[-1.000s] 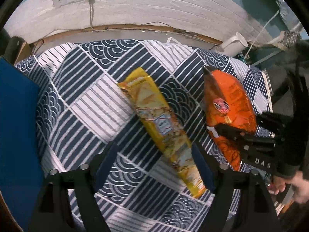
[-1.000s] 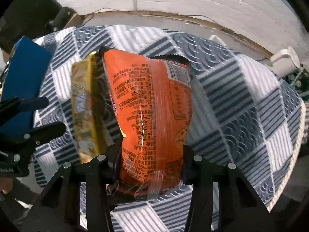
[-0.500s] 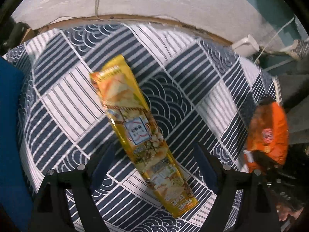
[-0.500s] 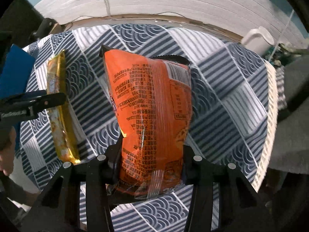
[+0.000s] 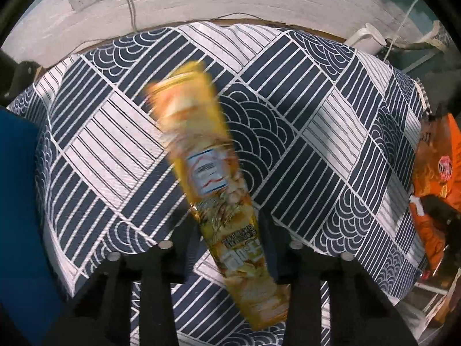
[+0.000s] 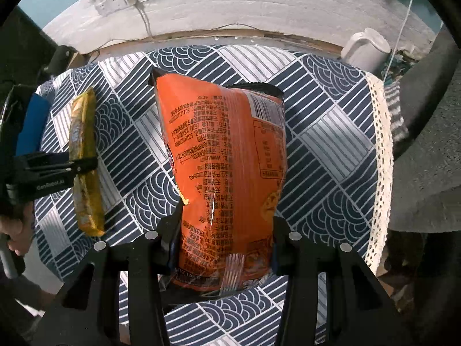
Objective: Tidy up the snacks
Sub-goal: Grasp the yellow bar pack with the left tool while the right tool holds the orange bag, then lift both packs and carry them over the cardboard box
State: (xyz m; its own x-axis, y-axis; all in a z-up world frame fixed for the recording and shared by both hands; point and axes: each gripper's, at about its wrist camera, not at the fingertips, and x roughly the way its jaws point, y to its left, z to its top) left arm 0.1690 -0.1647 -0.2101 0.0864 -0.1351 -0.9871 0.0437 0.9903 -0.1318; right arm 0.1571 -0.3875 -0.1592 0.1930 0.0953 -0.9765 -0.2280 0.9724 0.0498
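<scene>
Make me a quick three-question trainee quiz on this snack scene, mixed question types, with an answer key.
1. True or false: the left tongs are closed on the yellow snack pack.
2. Multiple choice: what do the right tongs hold? A) white kettle B) orange chip bag C) blue box
3. Fill in: the white kettle stands at the table's far ____ corner in the right wrist view.

Key: 1 true; 2 B, the orange chip bag; 3 right.
</scene>
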